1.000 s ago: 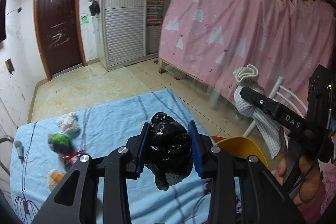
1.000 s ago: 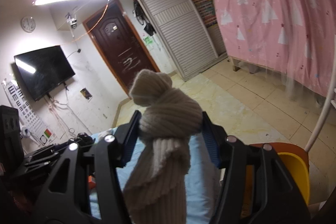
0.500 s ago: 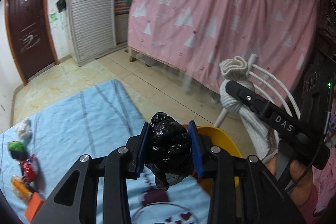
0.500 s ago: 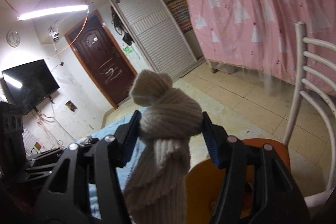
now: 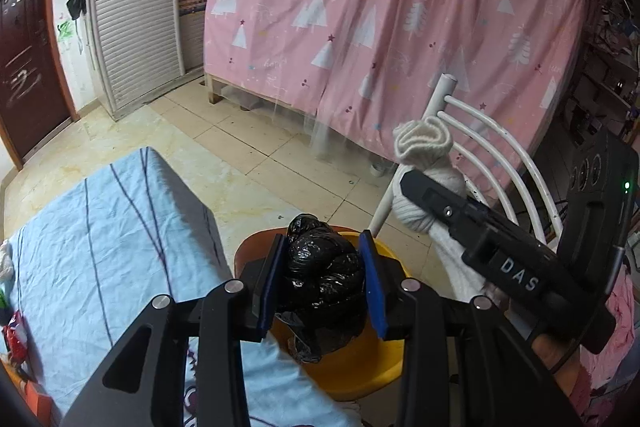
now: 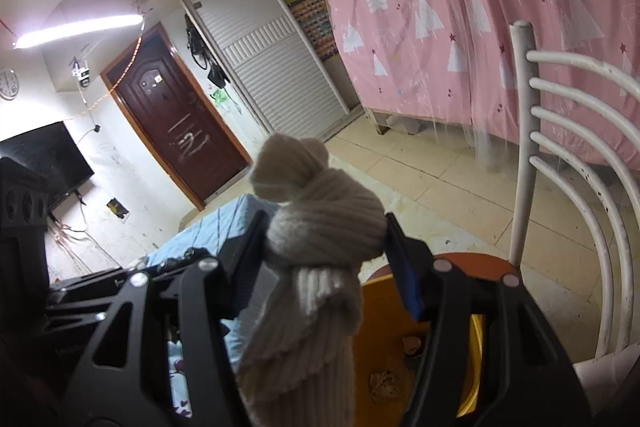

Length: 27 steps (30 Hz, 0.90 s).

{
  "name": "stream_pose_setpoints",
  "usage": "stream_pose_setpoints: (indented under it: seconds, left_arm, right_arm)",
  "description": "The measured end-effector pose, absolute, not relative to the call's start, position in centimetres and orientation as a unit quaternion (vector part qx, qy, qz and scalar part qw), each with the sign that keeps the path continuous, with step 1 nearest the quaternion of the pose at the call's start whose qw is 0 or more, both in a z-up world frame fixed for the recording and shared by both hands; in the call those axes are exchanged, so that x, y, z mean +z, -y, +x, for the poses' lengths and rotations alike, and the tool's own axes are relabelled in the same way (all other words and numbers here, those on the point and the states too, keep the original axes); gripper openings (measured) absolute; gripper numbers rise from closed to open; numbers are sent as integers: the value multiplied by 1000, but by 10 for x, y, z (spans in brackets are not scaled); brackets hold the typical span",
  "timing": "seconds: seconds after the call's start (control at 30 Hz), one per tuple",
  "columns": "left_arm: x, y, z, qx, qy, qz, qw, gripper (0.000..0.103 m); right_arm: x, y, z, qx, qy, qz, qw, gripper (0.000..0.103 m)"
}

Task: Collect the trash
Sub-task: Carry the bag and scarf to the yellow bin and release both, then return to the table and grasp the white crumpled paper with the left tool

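My left gripper (image 5: 322,261) is shut on a crumpled black plastic bag (image 5: 324,279), pinched between its blue pads. It hangs above a yellow bin (image 5: 360,367) that sits on an orange chair seat (image 5: 244,251). My right gripper (image 6: 324,239) is shut on a knotted cream sock (image 6: 320,211), whose long end droops down between the jaws. In the left wrist view the sock (image 5: 420,147) and the right gripper's black body show to the right of the bin, with a hand on the handle. The bin (image 6: 384,327) lies just below the sock.
A table with a blue cloth (image 5: 120,227) stands left of the chair. A red wrapper (image 5: 14,331) and a white tissue (image 5: 5,263) lie at its left edge. The chair's white barred back (image 6: 524,147) rises right of the bin. A pink curtain (image 5: 400,27) hangs behind it.
Both grippers have swung right, away from the table, and sunk toward the yellow bin on the chair. The black bag and the sock stay gripped as before.
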State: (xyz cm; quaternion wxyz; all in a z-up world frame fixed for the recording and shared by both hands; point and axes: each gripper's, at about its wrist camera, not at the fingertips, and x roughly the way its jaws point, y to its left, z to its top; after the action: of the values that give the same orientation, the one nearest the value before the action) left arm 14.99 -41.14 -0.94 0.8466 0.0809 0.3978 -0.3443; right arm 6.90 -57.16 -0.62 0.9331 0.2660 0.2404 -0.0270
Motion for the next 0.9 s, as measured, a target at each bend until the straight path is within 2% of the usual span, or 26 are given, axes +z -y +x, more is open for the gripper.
stream_pose_setpoints:
  seconds: [0.1, 0.17, 0.2, 0.5, 0.9]
  left_arm:
    - [-12, 416, 154, -349, -402, 79, 843, 35]
    - [-13, 416, 157, -346, -404, 76, 843, 49]
    - [-13, 416, 158, -345, -405, 75, 843, 50]
    - [-10, 393, 161, -329, -403, 66, 852, 51]
    - [20, 300, 167, -268, -370, 21, 889, 51]
  right_arm:
    - [-7, 573, 69, -29, -244, 270, 931, 56]
    - [-8, 573, 69, -30, -244, 272, 930, 56]
    - [-8, 573, 69, -30, -242, 272, 931, 56]
    - [-5, 568, 73, -23, -242, 274, 931, 61]
    - [12, 488, 116, 47, -265, 241, 932, 65]
